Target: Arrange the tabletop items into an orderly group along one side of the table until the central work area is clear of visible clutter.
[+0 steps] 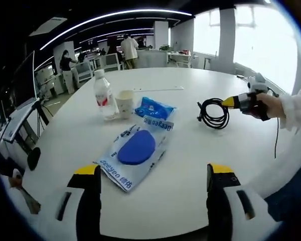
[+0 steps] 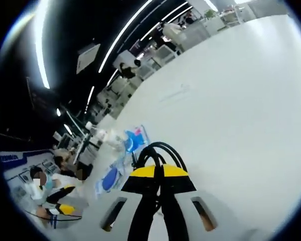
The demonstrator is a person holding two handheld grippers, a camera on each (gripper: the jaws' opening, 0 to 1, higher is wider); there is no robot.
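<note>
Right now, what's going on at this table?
A person is tidying a round white table with two handheld grippers. The right gripper is shut on a coiled black cable. The left gripper hangs open before a blue and white packet. Beyond it stand a water bottle, a paper cup and a small blue pack.

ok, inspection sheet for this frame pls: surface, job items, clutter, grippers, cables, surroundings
Surface: round white table, mostly bare.
Job's things: water bottle upright, beside paper cup; blue wipes pack; large packet with blue pad flat near the centre.
Clutter: nothing seen beyond the job's things.
Grippers: left hand-held gripper open, empty, above the near table edge; right hand-held gripper shut on black cable coil.
Cables: the coil, in the left gripper view at the right hand-held gripper's tip, over the table.
Surroundings: open office, people standing far off, bright windows.
</note>
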